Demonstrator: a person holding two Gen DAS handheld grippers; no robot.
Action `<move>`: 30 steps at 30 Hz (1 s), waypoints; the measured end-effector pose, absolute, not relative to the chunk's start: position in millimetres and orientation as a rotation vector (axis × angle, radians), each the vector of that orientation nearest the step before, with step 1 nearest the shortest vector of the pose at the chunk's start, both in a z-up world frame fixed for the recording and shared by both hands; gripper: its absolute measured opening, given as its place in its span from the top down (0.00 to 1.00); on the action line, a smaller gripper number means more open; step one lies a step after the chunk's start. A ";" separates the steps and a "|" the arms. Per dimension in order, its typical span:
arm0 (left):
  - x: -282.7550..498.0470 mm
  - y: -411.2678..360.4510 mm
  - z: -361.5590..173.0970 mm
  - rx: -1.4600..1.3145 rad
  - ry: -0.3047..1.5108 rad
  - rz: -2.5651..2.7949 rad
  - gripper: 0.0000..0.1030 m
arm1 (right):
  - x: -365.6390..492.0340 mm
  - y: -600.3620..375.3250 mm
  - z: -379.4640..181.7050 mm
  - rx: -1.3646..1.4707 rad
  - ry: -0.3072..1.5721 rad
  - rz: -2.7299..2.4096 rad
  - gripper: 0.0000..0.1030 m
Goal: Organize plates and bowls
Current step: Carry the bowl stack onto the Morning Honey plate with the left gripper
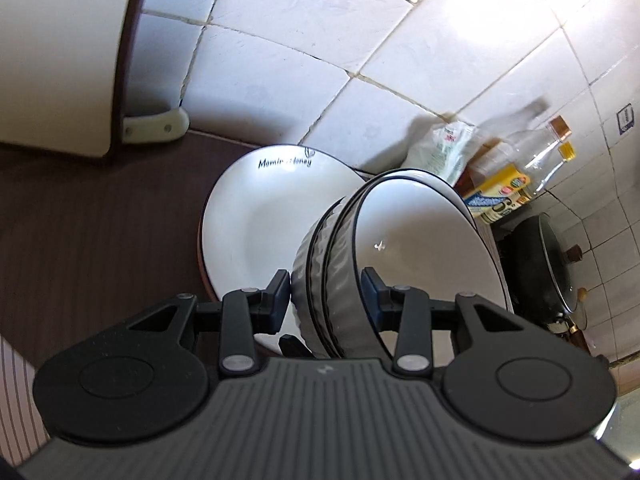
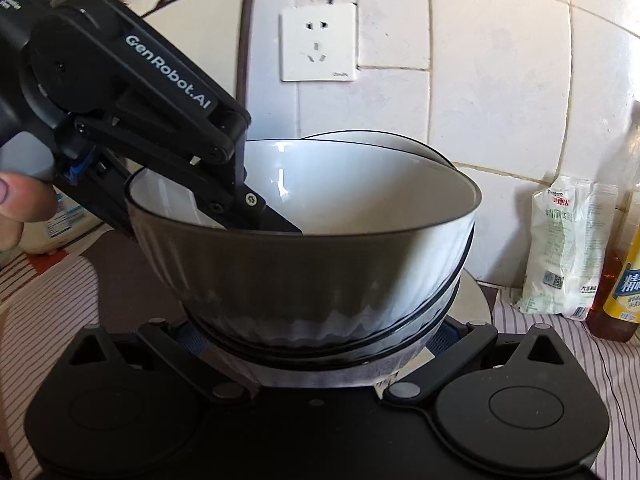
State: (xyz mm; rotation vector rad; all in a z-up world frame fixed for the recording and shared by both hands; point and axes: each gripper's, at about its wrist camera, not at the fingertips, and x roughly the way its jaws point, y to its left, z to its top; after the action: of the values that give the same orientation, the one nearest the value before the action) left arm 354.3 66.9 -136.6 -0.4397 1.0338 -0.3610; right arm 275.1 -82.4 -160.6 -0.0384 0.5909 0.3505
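A stack of grey ribbed bowls with white insides (image 2: 320, 280) stands on a white plate (image 1: 256, 216) marked "Mamir Honey". My left gripper (image 1: 324, 284) is shut on the stack's rim, one finger outside and one inside the top bowl; it also shows in the right wrist view (image 2: 256, 216), coming from the upper left. My right gripper (image 2: 316, 340) has its fingers spread to either side of the stack's base, low down, and looks open around it; the fingertips are hidden behind the bowls.
A white tiled wall with a socket (image 2: 318, 42) is behind. A bag (image 2: 568, 252) and oil bottles (image 2: 624, 280) stand at the right on a striped cloth (image 2: 560, 344). A black wok (image 1: 548, 264) lies farther right. A white appliance (image 1: 60, 52) is at left.
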 end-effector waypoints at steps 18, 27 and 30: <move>400.1 59.9 -170.5 -0.428 1.109 -0.373 0.64 | 326.6 -71.7 -180.5 -0.038 0.730 0.322 0.00; 398.2 57.3 -174.7 -0.402 1.074 -0.357 0.64 | 341.6 -61.9 -178.1 -0.058 0.773 0.325 0.00; 399.5 58.7 -176.7 -0.419 1.076 -0.345 0.64 | 343.6 -58.0 -180.3 -0.070 0.768 0.317 0.00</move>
State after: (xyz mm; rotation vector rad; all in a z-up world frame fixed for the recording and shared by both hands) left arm 399.5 58.7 -176.7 -0.4191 1.0760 -0.3452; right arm 343.6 -58.0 -180.3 -0.0700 0.7681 0.3167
